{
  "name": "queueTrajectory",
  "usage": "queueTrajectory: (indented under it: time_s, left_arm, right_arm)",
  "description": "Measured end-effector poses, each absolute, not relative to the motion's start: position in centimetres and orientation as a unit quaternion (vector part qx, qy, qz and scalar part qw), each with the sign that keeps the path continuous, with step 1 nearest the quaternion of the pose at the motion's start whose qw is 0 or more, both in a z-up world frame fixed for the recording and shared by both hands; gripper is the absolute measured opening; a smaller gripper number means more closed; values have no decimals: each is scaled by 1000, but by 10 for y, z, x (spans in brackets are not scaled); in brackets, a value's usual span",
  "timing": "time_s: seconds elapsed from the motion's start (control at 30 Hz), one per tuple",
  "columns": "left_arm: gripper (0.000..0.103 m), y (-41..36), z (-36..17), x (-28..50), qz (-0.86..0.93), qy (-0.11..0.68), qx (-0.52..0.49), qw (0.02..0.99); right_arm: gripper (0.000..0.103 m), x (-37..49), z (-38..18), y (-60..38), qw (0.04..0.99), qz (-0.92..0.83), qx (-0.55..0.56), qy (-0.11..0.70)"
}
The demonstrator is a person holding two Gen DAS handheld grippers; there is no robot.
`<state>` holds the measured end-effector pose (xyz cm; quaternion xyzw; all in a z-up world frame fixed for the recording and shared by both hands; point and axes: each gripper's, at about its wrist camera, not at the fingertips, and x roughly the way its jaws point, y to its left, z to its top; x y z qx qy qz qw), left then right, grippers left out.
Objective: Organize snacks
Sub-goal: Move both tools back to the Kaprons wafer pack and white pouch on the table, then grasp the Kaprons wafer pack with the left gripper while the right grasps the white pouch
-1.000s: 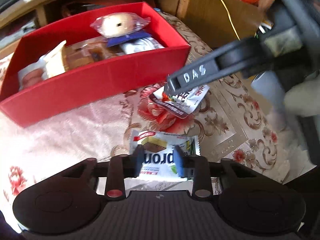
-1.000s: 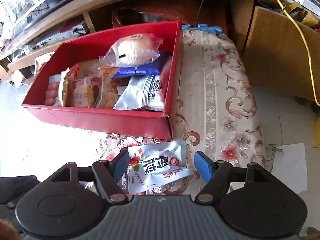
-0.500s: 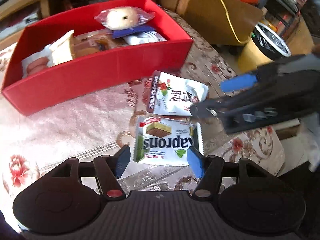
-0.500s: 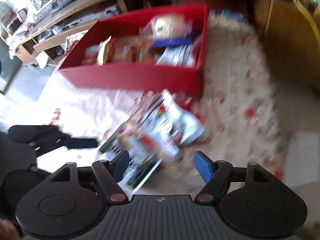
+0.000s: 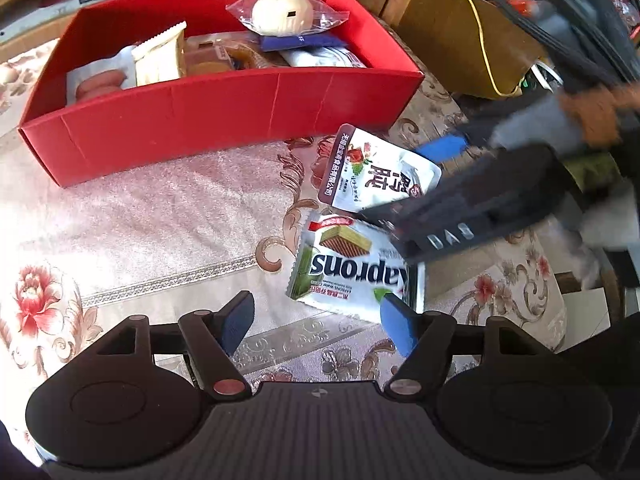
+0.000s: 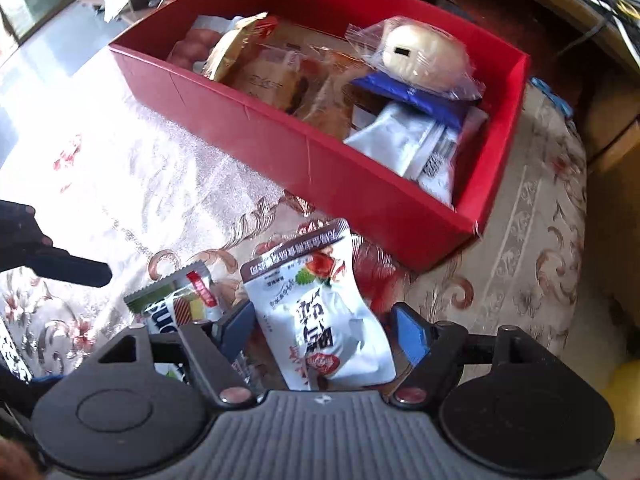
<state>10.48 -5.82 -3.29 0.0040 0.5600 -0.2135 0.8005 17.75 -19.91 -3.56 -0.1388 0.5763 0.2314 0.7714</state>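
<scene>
Floral tablecloth carrying, at left and rear, a red box already stocked with wrapped snacks: sausages, biscuit packs, a blue packet, a silver pouch and, on top, a wrapped bun. In front of the box's right end lie 2 loose packs side by side, almost touching: a white wafer pack and a white pouch with red fruit print. Left gripper: jaws have just been opening and stand apart, empty, the wafer pack's near edge by its right finger. Right gripper: jaws apart, straddling the pouch without visibly pressing it; the wafer pack lies just outside its left finger
</scene>
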Motion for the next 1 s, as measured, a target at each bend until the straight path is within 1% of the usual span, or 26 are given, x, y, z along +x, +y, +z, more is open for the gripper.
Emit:
queueTrajectory:
  time_s: [0.03,0.07,0.1,0.17,0.2,0.3,0.53,0.6,0.67,0.7,0.73,0.83,0.9,0.93,1.0]
  left_arm:
    - [76,-59,-34,106,-214,561,1,800]
    - [77,-59,-33,106,-215,562,0,799]
    - [78,-62,-34,106,-217,563,-2,797]
    - [78,-67,-35,106,-221,564,-2,796]
    - [79,-69,-34,105,-223,563,-2,796]
    - [80,-72,-33,102,-218,563,-11,797]
    - [83,-73,-41,102,-165,574,-76,798]
    - [87,-71,-43,104,-138,571,-115,801]
    - [90,-70,-44,105,-110,562,-151,806]
    - [93,-72,-44,105,-99,559,-160,808]
    - [94,-76,-44,105,-88,556,-164,810]
    - [95,-92,-45,107,-60,544,-140,825]
    - [95,-103,-46,108,-48,537,-109,835]
    - [95,-107,-48,107,-45,535,-97,838]
    - [92,-115,-49,104,-49,533,-54,843]
  right_arm:
    - [70,172,-35,-203,776,227,-133,573]
    - [66,168,-35,-205,779,222,-128,572]
    - [58,163,-34,-208,782,216,-123,572]
    - [51,153,-31,-216,786,202,-114,573]
    - [50,148,-31,-220,788,197,-110,573]
    - [50,133,-28,-231,787,192,-99,578]
    - [50,111,-24,-247,795,159,-79,580]
    - [50,110,-23,-255,800,134,-73,580]
    - [50,108,-22,-261,800,127,-62,584]
    - [52,109,-24,-262,799,127,-57,585]
    - [52,108,-25,-262,798,128,-59,586]
    - [56,108,-29,-262,796,129,-57,589]
    - [61,107,-29,-263,796,134,-50,588]
    - [61,106,-29,-263,796,137,-50,588]
    - [62,105,-29,-266,797,136,-50,586]
